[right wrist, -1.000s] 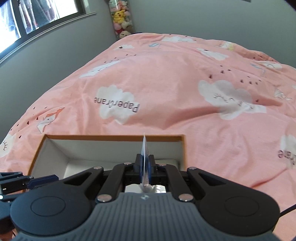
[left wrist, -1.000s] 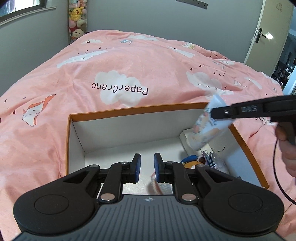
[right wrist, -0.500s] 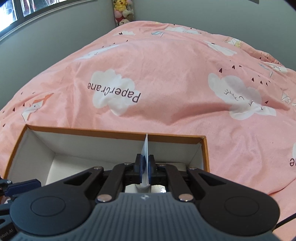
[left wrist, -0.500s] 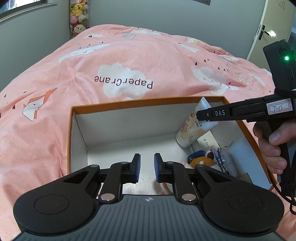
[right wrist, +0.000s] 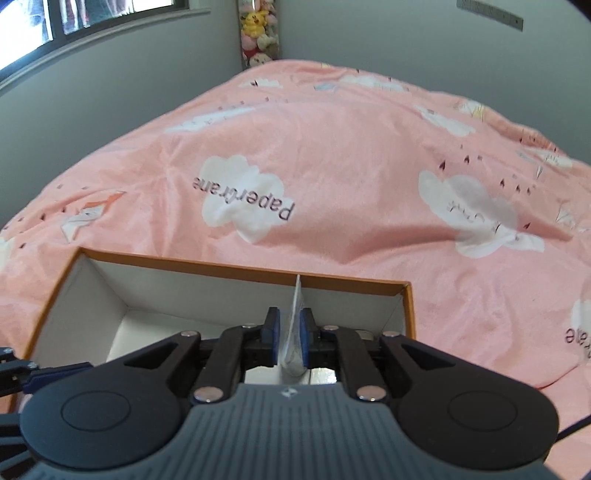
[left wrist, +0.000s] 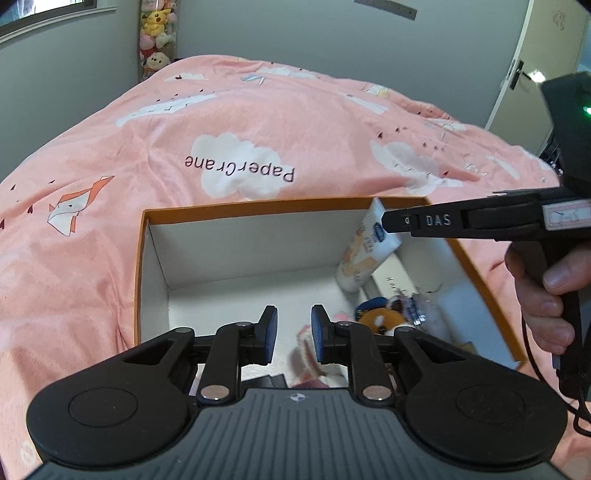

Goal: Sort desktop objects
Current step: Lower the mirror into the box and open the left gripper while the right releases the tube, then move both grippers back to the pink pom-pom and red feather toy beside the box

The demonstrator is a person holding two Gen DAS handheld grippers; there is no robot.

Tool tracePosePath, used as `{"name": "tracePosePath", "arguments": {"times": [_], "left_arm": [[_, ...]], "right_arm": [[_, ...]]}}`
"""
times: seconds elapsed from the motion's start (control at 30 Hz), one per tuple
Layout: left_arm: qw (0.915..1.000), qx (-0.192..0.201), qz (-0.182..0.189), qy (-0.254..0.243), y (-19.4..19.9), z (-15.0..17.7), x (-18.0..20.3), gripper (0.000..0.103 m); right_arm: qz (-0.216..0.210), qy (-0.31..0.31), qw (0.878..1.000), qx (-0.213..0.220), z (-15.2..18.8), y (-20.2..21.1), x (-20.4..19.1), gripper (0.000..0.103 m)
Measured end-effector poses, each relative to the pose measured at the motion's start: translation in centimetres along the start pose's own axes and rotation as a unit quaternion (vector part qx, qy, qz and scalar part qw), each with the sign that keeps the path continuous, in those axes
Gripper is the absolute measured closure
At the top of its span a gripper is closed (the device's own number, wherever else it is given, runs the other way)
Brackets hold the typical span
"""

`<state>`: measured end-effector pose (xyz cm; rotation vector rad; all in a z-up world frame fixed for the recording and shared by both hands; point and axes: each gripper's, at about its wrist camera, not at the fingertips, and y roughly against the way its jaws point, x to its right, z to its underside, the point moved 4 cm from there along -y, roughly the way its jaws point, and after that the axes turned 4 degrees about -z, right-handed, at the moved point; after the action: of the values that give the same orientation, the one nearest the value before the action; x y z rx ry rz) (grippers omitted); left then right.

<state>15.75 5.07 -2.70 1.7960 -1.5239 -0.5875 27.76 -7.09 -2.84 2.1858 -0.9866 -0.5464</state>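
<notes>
An orange-rimmed white box (left wrist: 258,206) lies open on the bed. My right gripper (left wrist: 386,223) reaches over its far right corner. A white tube (left wrist: 364,254) with a peach print hangs tilted from the gripper's tip. In the right wrist view the tube's flat end (right wrist: 296,299) stands between the opening jaws of the right gripper (right wrist: 289,332). It leans on the right pad, with a gap to the left pad. My left gripper (left wrist: 293,330) hovers over the box's near side. Its jaws are opening with nothing between them. A blurred pink-white item (left wrist: 306,354) lies below.
An orange-and-blue round toy (left wrist: 376,317) and crinkled clear plastic (left wrist: 417,306) lie in the box's right part. A pink duvet (left wrist: 258,129) surrounds the box. A hand (left wrist: 543,295) grips the right gripper's handle. Plush toys (left wrist: 155,33) fill the far corner and a door (left wrist: 546,48) stands at right.
The right gripper carried the tube a little left, to the box's far right corner. Its pads have parted from the tube's end. The left jaws have widened too.
</notes>
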Motion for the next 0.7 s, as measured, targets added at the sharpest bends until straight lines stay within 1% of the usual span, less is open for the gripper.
{"name": "tracePosePath", "arguments": {"times": [0.07,0.1,0.17,0.27,0.3,0.37,0.43,0.5,0.57,0.7], "left_arm": [[0.9999,0.011,-0.001,-0.003,1.0,0.0,0.2,0.08],[0.9998,0.018,-0.001,-0.006,1.5,0.0,0.3,0.08],[0.9994,0.034,0.001,-0.009,2.6,0.1,0.6,0.076],[0.9981,0.058,0.011,-0.016,4.2,0.3,1.0,0.069],[0.9976,0.065,0.013,-0.02,4.8,0.4,1.2,0.069],[0.9965,0.077,0.011,-0.03,5.8,0.7,1.5,0.067],[0.9954,0.086,0.006,-0.041,6.6,1.0,1.8,0.064],[0.9947,0.085,0.011,-0.056,7.2,1.4,2.1,0.062],[0.9945,0.084,0.021,-0.06,7.7,1.9,2.1,0.057],[0.9952,0.073,0.038,-0.053,8.2,3.0,1.6,0.057]], "right_arm": [[-0.008,-0.003,1.0,0.012,0.3,1.9,-0.4,0.082],[-0.012,-0.006,1.0,0.019,0.5,2.8,-0.5,0.08],[-0.019,-0.012,0.999,0.035,1.0,4.9,-0.9,0.071],[-0.03,-0.015,0.998,0.056,2.1,7.6,-1.7,0.068],[-0.033,-0.016,0.997,0.061,2.5,8.4,-1.9,0.067],[-0.03,-0.016,0.997,0.071,3.5,9.8,-2.3,0.058],[-0.021,-0.014,0.997,0.08,4.6,11.0,-2.6,0.056],[-0.014,-0.016,0.996,0.084,5.7,12.0,-2.8,0.05],[-0.011,-0.023,0.996,0.083,6.9,12.6,-2.7,0.048],[-0.01,-0.042,0.996,0.077,9.3,13.7,-2.4,0.045]]}}
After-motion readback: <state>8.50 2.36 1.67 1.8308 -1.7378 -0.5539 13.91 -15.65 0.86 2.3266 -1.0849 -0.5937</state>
